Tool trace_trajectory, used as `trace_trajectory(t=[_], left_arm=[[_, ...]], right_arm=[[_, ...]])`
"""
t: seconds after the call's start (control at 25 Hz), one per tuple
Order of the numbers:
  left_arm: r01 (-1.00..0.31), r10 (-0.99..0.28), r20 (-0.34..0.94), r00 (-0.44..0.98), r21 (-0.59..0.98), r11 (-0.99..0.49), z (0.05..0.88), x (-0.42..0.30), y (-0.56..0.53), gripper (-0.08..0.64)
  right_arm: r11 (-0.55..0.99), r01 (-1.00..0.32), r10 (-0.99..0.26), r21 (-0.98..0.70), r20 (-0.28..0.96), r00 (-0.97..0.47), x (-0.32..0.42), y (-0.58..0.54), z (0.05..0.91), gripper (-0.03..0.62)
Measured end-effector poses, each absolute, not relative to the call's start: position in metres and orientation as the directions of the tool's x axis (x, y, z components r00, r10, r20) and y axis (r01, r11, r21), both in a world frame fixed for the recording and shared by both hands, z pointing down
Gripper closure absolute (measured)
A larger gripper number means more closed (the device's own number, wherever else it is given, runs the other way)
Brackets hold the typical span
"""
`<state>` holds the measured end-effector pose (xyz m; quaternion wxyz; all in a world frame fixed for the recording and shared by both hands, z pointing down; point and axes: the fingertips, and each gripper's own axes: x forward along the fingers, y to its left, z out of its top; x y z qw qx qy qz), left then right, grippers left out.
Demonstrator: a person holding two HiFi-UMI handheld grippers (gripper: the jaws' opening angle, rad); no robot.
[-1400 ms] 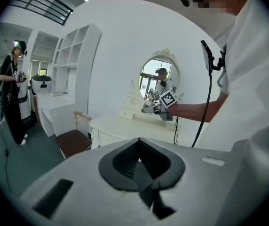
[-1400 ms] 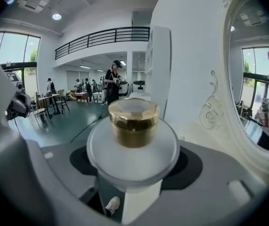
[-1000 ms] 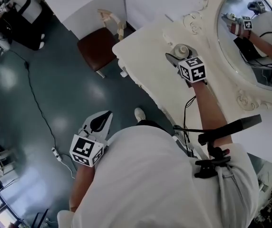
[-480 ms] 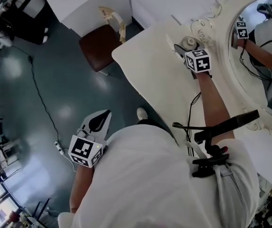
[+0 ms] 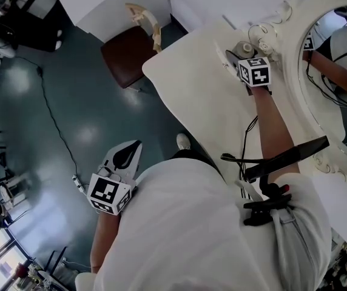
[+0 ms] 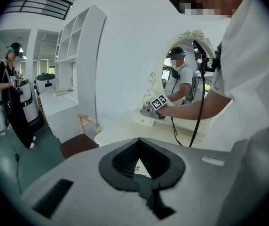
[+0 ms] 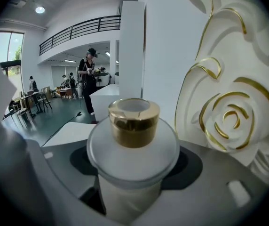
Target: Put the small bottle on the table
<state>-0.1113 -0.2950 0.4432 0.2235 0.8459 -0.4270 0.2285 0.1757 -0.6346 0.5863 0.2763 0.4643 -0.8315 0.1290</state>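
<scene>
The small bottle (image 7: 133, 147) is frosted white with a gold cap and stands upright between the jaws of my right gripper (image 7: 134, 182), which is shut on it. In the head view the bottle (image 5: 244, 48) and the right gripper (image 5: 233, 57) are over the far end of the white dressing table (image 5: 192, 96), close to the carved mirror frame. Whether the bottle's base touches the tabletop is hidden. My left gripper (image 5: 129, 155) hangs low at the person's left side over the floor. Its jaws (image 6: 141, 166) are shut and hold nothing.
A carved white and gold rose on the mirror frame (image 7: 228, 117) is just right of the bottle. The oval mirror (image 5: 343, 59) rises behind the table. A brown-seated chair (image 5: 128, 47) stands at the table's left end. A cable (image 5: 52, 120) runs over the dark floor. A person (image 7: 88, 79) stands in the distance.
The right gripper has carried the bottle farther across the table toward the mirror frame. The left gripper has stayed where it was.
</scene>
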Motion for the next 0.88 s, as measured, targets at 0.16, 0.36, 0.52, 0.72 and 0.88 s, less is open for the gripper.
trace_trajectory(t=[0.16, 0.36, 0.52, 0.72, 0.88], left_arm=[[-0.826, -0.620, 0.580, 0.529, 0.183, -0.533, 0.442, -0.111, -0.298, 0.558], [-0.830, -0.621, 0.583, 0.524, 0.184, -0.527, 0.446, -0.113, -0.300, 0.558], [-0.831, -0.622, 0.584, 0.522, 0.182, -0.526, 0.445, -0.113, -0.298, 0.558], [-0.833, -0.627, 0.580, 0.519, 0.180, -0.523, 0.443, -0.116, -0.293, 0.558], [-0.841, -0.638, 0.579, 0.508, 0.176, -0.511, 0.444, -0.118, -0.288, 0.558]], right_arm=[[0.534, -0.844, -0.700, 0.050, 0.586, -0.408, 0.177, -0.636, 0.590, 0.253], [0.525, -0.849, -0.708, 0.055, 0.583, -0.400, 0.177, -0.640, 0.591, 0.253], [0.527, -0.848, -0.704, 0.050, 0.586, -0.403, 0.176, -0.639, 0.592, 0.252], [0.529, -0.847, -0.696, 0.045, 0.594, -0.403, 0.174, -0.637, 0.592, 0.249], [0.524, -0.851, -0.698, 0.045, 0.595, -0.398, 0.177, -0.639, 0.594, 0.247]])
